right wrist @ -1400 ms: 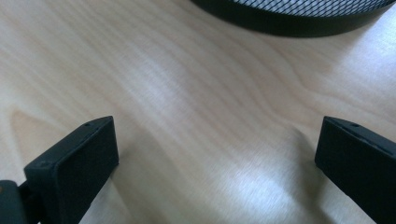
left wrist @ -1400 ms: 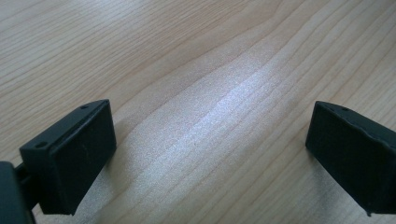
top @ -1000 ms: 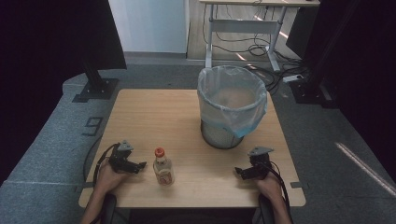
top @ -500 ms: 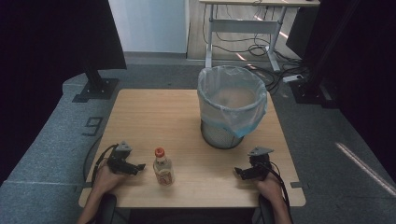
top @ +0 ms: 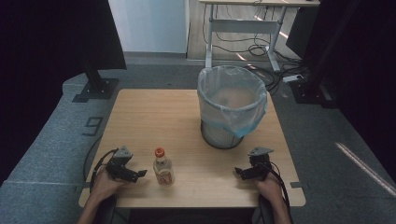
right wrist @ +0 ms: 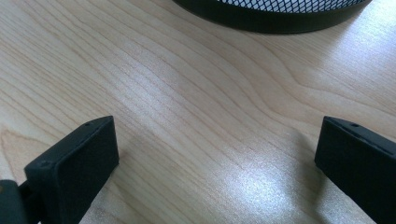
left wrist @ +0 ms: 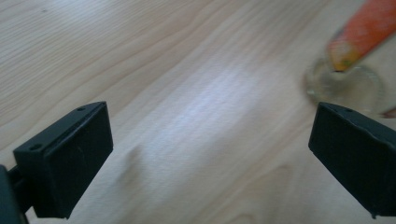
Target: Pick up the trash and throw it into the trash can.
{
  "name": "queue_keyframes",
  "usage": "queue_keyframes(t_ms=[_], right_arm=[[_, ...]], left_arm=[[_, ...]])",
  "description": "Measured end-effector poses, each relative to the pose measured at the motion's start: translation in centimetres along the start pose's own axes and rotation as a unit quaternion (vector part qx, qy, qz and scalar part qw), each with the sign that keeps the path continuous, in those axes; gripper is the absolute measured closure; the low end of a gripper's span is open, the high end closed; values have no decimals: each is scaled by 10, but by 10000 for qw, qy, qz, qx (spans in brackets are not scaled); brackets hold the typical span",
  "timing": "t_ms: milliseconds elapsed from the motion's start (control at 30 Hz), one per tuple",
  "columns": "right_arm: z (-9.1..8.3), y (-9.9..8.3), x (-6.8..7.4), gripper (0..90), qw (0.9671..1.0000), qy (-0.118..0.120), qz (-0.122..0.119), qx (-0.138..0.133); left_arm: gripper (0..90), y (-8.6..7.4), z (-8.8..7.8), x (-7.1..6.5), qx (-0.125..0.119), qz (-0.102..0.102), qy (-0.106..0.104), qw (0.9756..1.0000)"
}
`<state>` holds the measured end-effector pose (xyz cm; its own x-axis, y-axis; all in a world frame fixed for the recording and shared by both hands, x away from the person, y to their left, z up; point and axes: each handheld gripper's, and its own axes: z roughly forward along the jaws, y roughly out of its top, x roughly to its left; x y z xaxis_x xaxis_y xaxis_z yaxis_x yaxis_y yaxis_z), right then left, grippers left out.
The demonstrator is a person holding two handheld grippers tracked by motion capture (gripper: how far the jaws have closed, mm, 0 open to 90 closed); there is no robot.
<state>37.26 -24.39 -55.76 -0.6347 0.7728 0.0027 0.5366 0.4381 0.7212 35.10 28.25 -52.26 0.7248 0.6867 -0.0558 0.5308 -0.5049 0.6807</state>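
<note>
The light wooden surface (top: 154,116) stands on a grey carpet floor (top: 56,140). Behind it there is a white wall panel (top: 149,25) and a grey desk frame (top: 243,25) with loose cables (top: 261,46) under it. Both sides are dark, with a black stand (top: 95,86) at the left.

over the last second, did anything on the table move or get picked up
Nothing visibly changed. The left gripper and right gripper rest open near the table's front edge, holding nothing. The bottle stands upright beside the left gripper, untouched, and the lined bin sits where it was.
</note>
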Motion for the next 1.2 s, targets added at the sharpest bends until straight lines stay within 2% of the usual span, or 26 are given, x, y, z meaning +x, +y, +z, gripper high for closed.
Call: queue_keyframes(t_ms=[133,300,333,567,667,933,1100,1200], right_arm=[[0,0,0,0,10000,-6,5,-1],[0,0,0,0,10000,-9,9,-1],[0,0,0,0,10000,-10,10,0],[0,0,1,0,10000,-2,11,1],[0,0,1,0,10000,-3,14,3],[0,0,1,0,10000,-12,6,1],[0,0,1,0,10000,-8,6,3],[-1,0,1,0,10000,-5,5,5]], left_arm=[[0,2,-3,-15,-32,107,-164,9998],[0,4,-4,-26,-61,218,-303,9993],[0,6,-5,-32,-75,295,-353,9989],[0,15,-5,-48,-188,486,-543,9972],[1,21,-3,-53,-269,556,-599,9963],[4,31,5,-61,-289,737,-708,9943],[32,41,13,-65,-314,841,-748,9932],[80,46,17,-65,-350,857,-800,9925]])
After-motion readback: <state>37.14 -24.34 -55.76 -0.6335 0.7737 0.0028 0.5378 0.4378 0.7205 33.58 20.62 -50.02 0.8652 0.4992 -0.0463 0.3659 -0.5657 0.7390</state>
